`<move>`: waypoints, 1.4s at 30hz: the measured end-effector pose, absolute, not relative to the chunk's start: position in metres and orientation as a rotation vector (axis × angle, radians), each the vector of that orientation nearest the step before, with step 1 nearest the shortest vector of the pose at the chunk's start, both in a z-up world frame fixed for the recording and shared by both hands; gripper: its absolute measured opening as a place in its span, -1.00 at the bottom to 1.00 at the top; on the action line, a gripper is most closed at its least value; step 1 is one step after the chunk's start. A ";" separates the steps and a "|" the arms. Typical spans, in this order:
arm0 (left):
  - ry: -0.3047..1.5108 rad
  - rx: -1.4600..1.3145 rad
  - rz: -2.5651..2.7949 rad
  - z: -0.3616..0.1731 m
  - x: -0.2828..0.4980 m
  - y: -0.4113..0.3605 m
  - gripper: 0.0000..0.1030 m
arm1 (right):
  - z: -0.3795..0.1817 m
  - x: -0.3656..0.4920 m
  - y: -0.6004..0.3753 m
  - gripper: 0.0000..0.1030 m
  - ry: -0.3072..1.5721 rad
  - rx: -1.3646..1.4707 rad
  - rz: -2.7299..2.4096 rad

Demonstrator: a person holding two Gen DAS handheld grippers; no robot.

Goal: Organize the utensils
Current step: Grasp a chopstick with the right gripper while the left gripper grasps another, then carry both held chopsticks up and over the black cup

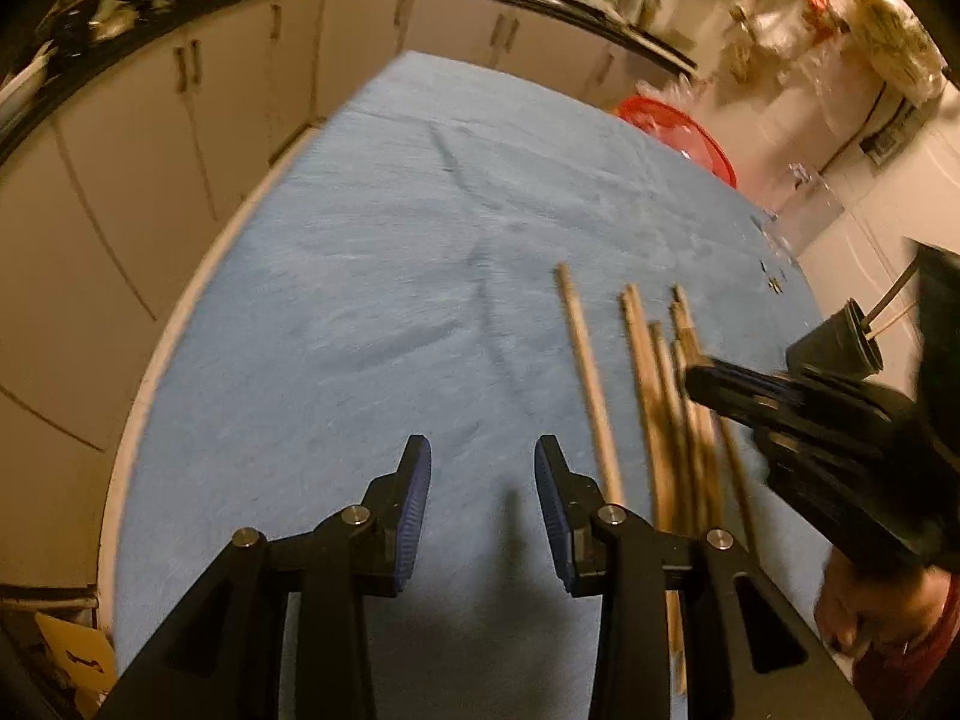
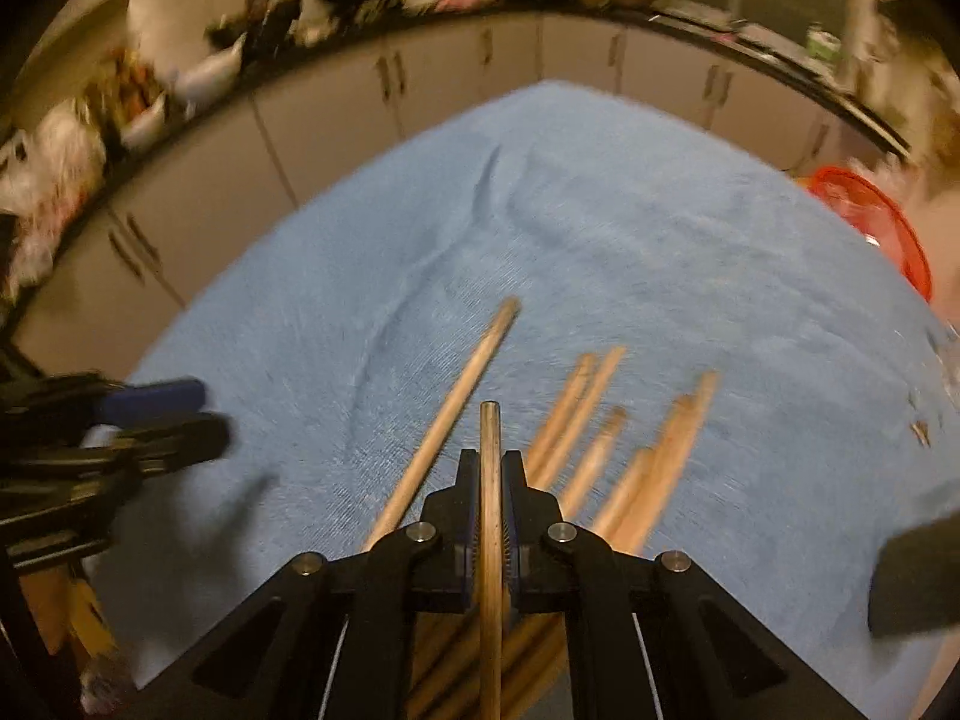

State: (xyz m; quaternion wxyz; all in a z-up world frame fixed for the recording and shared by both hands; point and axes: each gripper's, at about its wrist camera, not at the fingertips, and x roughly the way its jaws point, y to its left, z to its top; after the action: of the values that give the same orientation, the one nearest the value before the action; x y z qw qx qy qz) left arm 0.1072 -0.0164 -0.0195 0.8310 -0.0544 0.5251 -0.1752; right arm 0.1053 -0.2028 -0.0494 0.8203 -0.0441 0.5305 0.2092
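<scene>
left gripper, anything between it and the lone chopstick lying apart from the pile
Nothing visible. The left gripper is open over bare blue cloth, and the lone chopstick lies just right of it, unobstructed.

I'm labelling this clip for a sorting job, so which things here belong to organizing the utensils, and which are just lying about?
Part of the job:
- held chopstick, clamped in the right gripper
- loose chopsticks on the blue cloth
- single chopstick lying apart from them
- left gripper, open and empty

Just lying about:
- red basin beyond the cloth's edge
- counter clutter
- cabinets
</scene>
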 end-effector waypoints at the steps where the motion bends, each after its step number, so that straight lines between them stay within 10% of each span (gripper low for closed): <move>1: 1.125 -0.105 -0.374 -0.020 0.113 -0.023 -0.29 | -0.038 0.097 -0.215 -0.86 1.095 -0.054 0.428; 12: 1.255 0.046 -0.287 -0.035 0.196 -0.108 -0.32 | 0.000 0.050 -0.283 -0.86 0.962 0.101 0.338; 21: 1.222 0.136 -0.219 -0.037 0.191 -0.129 -0.86 | 0.013 0.033 -0.305 -0.86 0.919 0.178 0.338; 42: 0.764 -0.065 -0.452 0.134 0.047 -0.072 -0.86 | 0.082 0.000 -0.333 -0.86 0.683 0.221 0.246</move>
State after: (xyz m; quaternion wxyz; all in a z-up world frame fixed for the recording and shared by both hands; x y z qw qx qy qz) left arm 0.0470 -0.0720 0.1340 0.9025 -0.0316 0.3697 -0.2185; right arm -0.0003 -0.3329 0.0815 0.9289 0.1079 0.3333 0.1203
